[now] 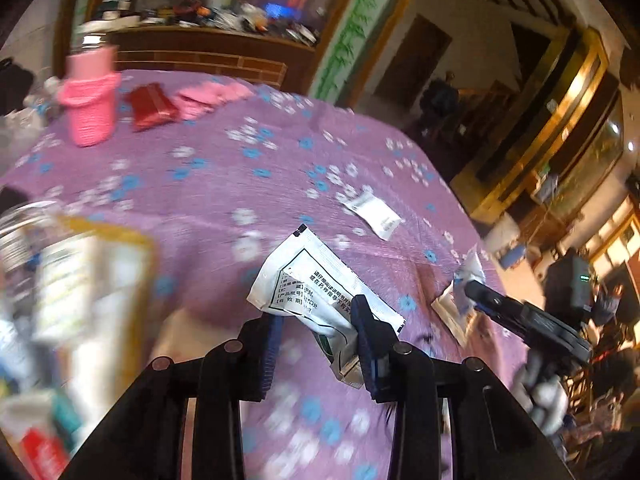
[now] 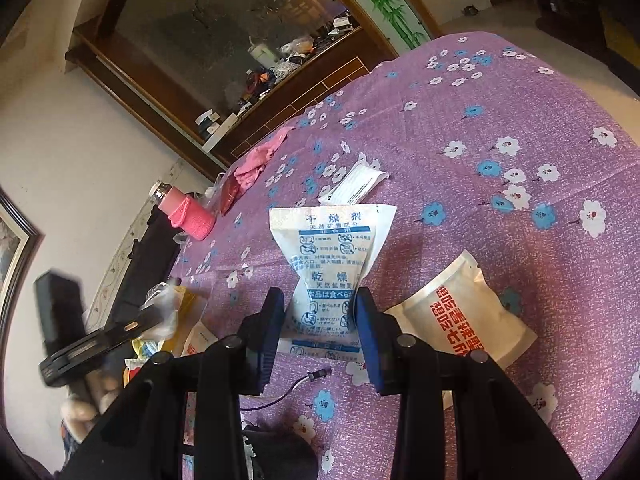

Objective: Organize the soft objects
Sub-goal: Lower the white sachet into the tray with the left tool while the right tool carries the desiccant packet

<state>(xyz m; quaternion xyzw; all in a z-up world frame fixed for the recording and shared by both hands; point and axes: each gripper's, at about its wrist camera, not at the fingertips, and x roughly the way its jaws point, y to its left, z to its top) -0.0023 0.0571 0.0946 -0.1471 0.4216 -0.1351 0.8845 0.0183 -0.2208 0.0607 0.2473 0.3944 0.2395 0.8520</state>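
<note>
- In our left hand, the left claw (image 1: 318,338) has its blue pads narrowed on a crumpled white sachet (image 1: 316,280) with black print; the sachet sticks up and away from the pads, lifted clear of the purple flowered cloth (image 1: 224,184) that covers the worktop.
- In our right hand, the right claw (image 2: 320,328) is pinched on a white desiccant packet (image 2: 330,264) printed in blue; the packet is squeezed to a waist between the pads, with its wide top fanning out beyond them.
- Just right of that packet, a cream pouch (image 2: 464,316) with red lettering lies flat on the cloth.
- Farther out, a small white sachet (image 2: 354,184) lies by itself on the cloth; the left view shows it too, beyond the lifted one.
- At the far left edge we see a bottle in a pink knitted sleeve (image 1: 92,96) standing upright, a dark red packet (image 1: 152,106) beside it, and a pink cloth (image 1: 212,94) next to that.
- At the near left of the left view stands a blurred clear container (image 1: 60,276); we cannot tell what it holds.
</note>
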